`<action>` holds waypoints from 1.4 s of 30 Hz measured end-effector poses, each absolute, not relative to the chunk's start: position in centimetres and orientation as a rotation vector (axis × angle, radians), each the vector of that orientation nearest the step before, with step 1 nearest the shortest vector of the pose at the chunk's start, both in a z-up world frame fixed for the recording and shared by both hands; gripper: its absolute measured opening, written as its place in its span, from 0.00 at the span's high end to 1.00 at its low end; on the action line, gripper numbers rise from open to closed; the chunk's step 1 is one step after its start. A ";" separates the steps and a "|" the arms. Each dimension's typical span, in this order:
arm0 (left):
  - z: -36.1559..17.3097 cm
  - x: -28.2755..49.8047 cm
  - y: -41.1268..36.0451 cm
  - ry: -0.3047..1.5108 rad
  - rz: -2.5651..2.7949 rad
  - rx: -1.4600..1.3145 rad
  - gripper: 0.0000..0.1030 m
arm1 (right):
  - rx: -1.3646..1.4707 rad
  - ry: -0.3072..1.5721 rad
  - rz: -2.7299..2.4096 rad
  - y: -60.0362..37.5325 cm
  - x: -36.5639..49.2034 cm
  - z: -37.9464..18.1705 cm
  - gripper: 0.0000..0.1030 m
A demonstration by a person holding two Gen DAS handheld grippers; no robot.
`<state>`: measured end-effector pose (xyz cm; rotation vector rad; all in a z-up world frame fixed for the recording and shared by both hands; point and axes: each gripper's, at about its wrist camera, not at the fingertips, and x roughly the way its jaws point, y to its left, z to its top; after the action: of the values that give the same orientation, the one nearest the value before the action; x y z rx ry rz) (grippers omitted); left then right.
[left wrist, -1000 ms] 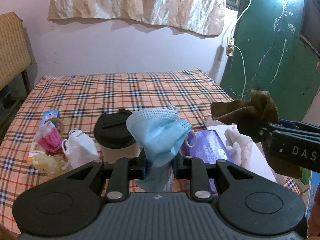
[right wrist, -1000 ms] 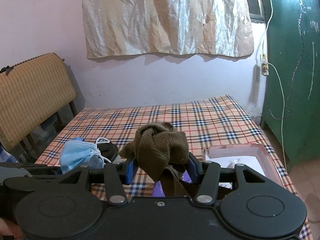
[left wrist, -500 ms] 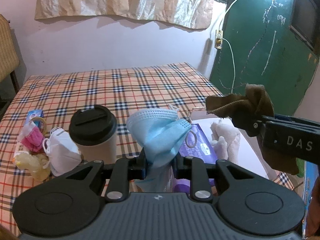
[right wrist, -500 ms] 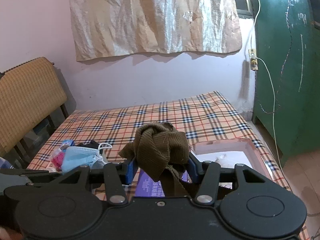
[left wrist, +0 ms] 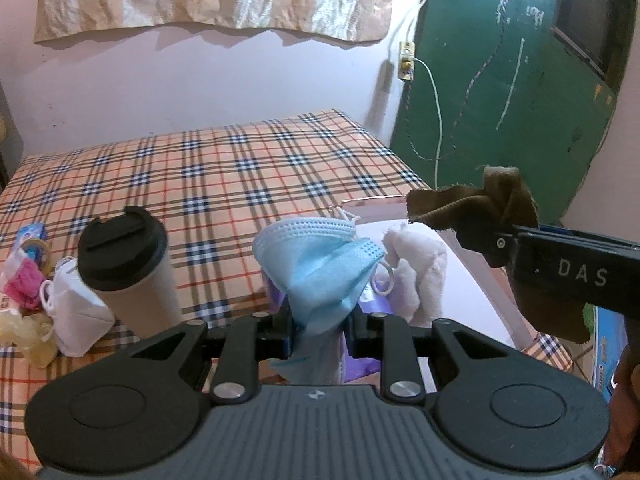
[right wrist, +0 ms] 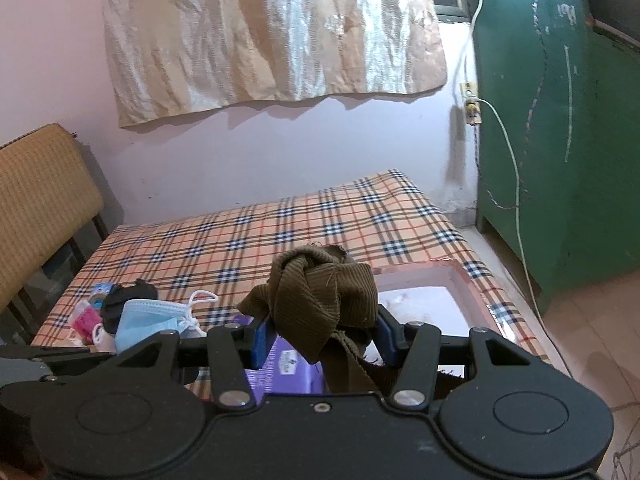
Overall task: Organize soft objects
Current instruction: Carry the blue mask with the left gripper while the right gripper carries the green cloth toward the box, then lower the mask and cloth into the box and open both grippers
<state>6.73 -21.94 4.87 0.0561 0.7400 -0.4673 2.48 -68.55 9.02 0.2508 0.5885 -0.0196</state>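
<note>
My left gripper (left wrist: 320, 320) is shut on a blue surgical mask (left wrist: 320, 256), held above the near edge of the plaid-covered bed (left wrist: 208, 176). My right gripper (right wrist: 320, 336) is shut on a brown ribbed cloth (right wrist: 320, 300); it also shows in the left wrist view (left wrist: 476, 204), to the right, over the pink-rimmed white tray (left wrist: 472, 280). A white plush toy (left wrist: 416, 268) and a purple packet (right wrist: 284, 364) lie in or by the tray. The mask also shows in the right wrist view (right wrist: 148, 316).
A beige cup with a black lid (left wrist: 128, 264), a white mask (left wrist: 76, 304), a pink item (left wrist: 24, 284) and a yellowish bag (left wrist: 32, 336) sit at the bed's left front. A green door (left wrist: 500, 80) stands right. A wicker chair (right wrist: 40, 200) stands left.
Both grippers have swung to the right toward the tray while keeping their holds. The cup and small items have shifted left in the left wrist view.
</note>
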 end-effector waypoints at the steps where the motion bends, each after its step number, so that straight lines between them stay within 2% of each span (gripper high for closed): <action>1: 4.8 6.8 -22.2 0.742 -0.473 0.059 0.75 | 0.253 0.591 -0.026 -68.8 2.6 9.0 0.40; 18: 3.2 7.8 -27.0 0.772 -0.553 0.115 0.75 | 0.329 0.629 -0.123 -74.1 3.4 5.9 0.40; 35: 2.1 13.0 -31.9 0.785 -0.566 0.114 0.74 | 0.341 0.655 -0.140 -77.8 9.2 3.5 0.40; 38: 2.0 14.1 -32.6 0.780 -0.572 0.111 0.68 | 0.343 0.647 -0.148 -78.3 10.1 3.3 0.36; 39: 2.0 14.4 -32.8 0.773 -0.572 0.112 0.62 | 0.342 0.641 -0.153 -78.4 10.4 3.3 0.35; 41: 2.0 14.9 -33.0 0.762 -0.571 0.106 0.47 | 0.346 0.635 -0.155 -78.6 10.8 3.3 0.29; 42: 2.1 15.0 -33.0 0.759 -0.570 0.101 0.36 | 0.348 0.634 -0.159 -78.7 10.9 3.3 0.28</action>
<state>14.98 -33.02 2.10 0.1007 0.7592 -0.5697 10.87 -78.71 3.28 0.3480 0.6340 -0.1592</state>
